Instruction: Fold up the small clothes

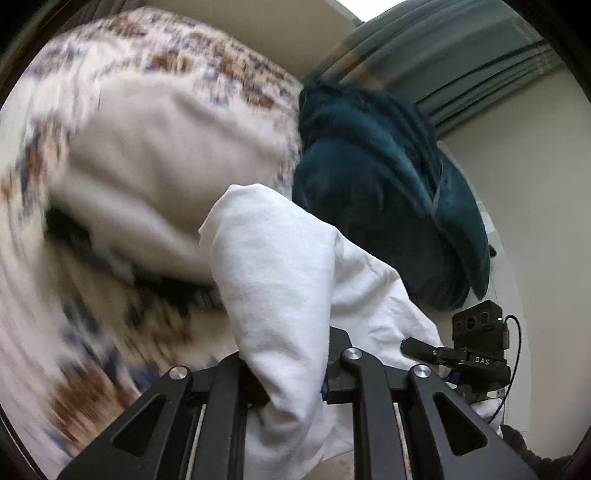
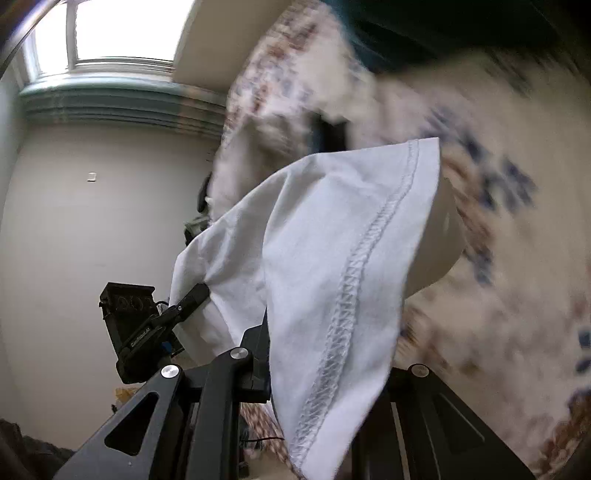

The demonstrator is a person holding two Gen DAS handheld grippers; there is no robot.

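A small white garment [image 1: 280, 280] hangs lifted between my two grippers. In the left wrist view it drapes over and hides my left gripper [image 1: 291, 373], which is shut on it. At the lower right of that view my right gripper [image 1: 424, 350] pinches another part of the cloth. In the right wrist view the garment's stitched hem [image 2: 351, 280] runs across the right gripper [image 2: 325, 369], whose fingers are shut on the fabric. At the left of that view my left gripper [image 2: 192, 295] clamps the far corner of the white garment [image 2: 314, 229].
Below lies a blurred bedspread [image 1: 55, 295] with brown and blue patterns, and a beige pillow [image 1: 166, 158] rests on it. A dark teal blanket [image 1: 380, 177] is heaped beside the pillow. Grey-green curtains [image 1: 443, 62], a pale wall [image 2: 92, 229] and a window [image 2: 122, 29] stand behind.
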